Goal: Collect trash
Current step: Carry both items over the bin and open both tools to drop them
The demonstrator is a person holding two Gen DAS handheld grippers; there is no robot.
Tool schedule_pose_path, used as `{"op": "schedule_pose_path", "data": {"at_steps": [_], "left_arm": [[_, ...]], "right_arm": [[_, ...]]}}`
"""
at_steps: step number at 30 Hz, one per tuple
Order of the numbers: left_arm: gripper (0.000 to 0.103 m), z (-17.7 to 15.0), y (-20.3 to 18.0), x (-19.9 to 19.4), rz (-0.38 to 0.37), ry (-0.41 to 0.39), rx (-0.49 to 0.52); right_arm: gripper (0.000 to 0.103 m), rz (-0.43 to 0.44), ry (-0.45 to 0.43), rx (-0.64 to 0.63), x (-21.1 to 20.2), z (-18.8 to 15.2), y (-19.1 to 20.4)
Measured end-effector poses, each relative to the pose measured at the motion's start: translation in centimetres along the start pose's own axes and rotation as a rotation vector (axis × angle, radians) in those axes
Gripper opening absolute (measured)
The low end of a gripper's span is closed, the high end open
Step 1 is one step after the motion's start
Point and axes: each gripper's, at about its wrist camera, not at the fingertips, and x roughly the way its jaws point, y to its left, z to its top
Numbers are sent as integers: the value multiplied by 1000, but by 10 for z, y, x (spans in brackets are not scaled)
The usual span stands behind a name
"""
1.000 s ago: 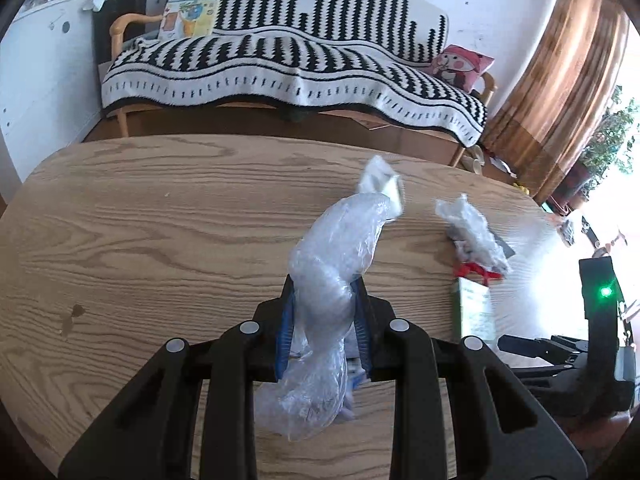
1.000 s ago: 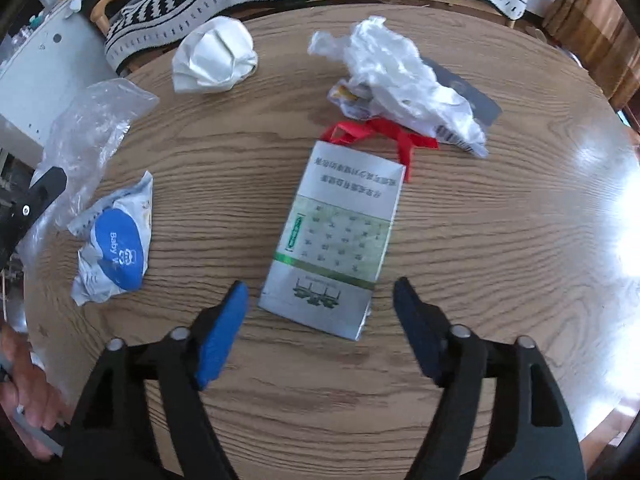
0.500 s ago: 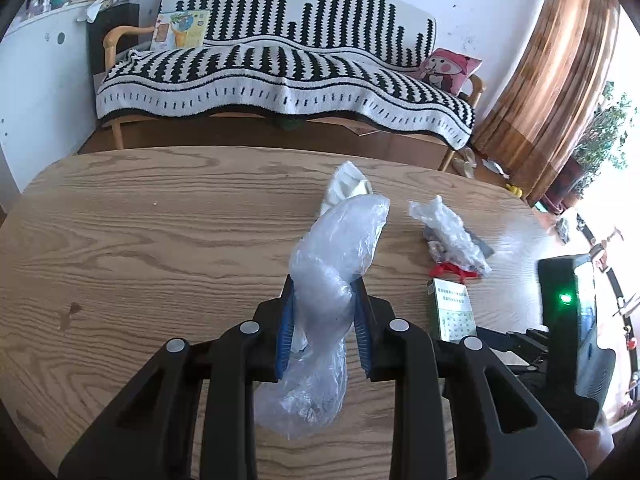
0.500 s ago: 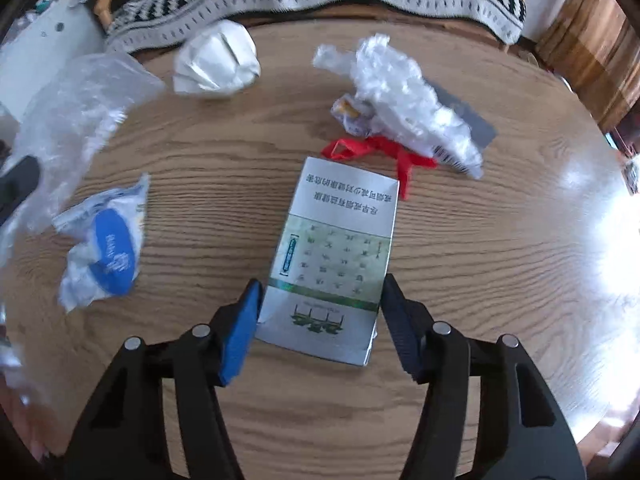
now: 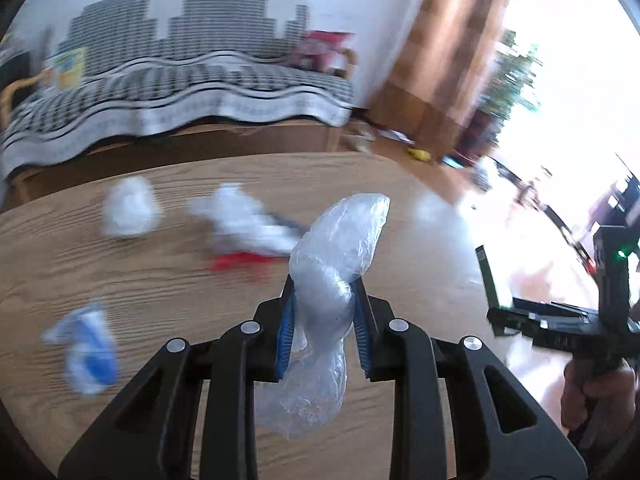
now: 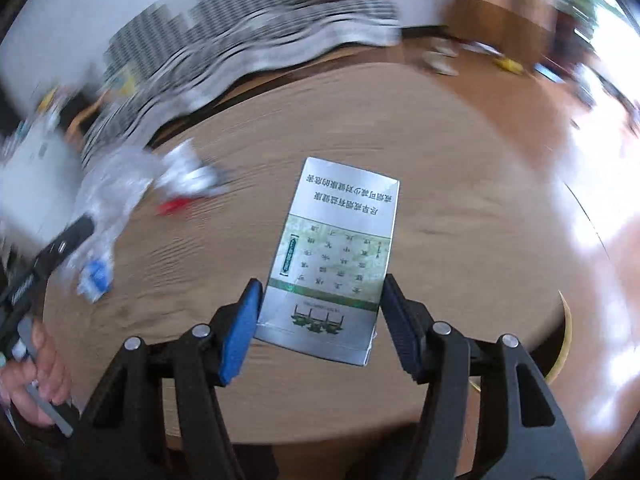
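Note:
My left gripper [image 5: 323,300] is shut on a crumpled clear plastic bag [image 5: 334,264] and holds it above the wooden table [image 5: 160,280]. My right gripper [image 6: 320,300] is shut on a silver and green flat carton [image 6: 336,256], lifted off the table [image 6: 460,220]. The carton also shows edge-on at the right of the left wrist view [image 5: 490,276]. On the table lie a blue and white wrapper [image 5: 86,352], a white paper ball [image 5: 128,208] and a white plastic wad with a red ribbon [image 5: 244,228]. Both views are blurred by motion.
A sofa with a black and white striped blanket [image 5: 172,84] stands behind the table. Brown curtains [image 5: 436,52] and a bright window are at the right. The table's near edge [image 6: 320,436] shows below the right gripper.
My right gripper closed on the carton and lifted it off the table. Both grippers swung to the right; the left still holds the plastic bag.

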Motion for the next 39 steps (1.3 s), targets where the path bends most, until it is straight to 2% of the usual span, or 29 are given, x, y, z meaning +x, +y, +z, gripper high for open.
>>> {"op": "schedule_pose_path", "data": {"at_steps": [1,5,7,12,16,19,23,31,37,38,39], "left_arm": [[26,-1,-23,8,-35,8,28],[26,-13,-111,37,-162,48,127],[25,-21,-155,52,-212,71,177],[25,-53,-242,90,-298,144,275],[25,-68,-278,113,-318,176,320],[25,-74,-290,124,-322,188,339],[25,-75,-291,136,-320,208,341],[25,-68,-293,151,-306,226,325],[25,-68,-294,149,-308,224,311],[25,-68,-295,149,-311,225,309],[25,-68,-295,149,-312,226,308]], "right_arm": [[59,-20,-13,70,-10,-4,-39],[60,-87,-29,236,-30,-28,-137],[60,-103,-5,295,-33,-41,-180],[60,-151,90,333,-18,-68,-242],[60,-198,137,317,-4,-78,-267],[60,-191,147,301,6,-80,-267],[60,-179,149,268,14,-77,-253],[60,-171,150,253,17,-79,-251],[61,-171,139,258,16,-75,-251],[63,-176,138,262,15,-75,-252],[71,-177,140,266,15,-75,-252]]}}
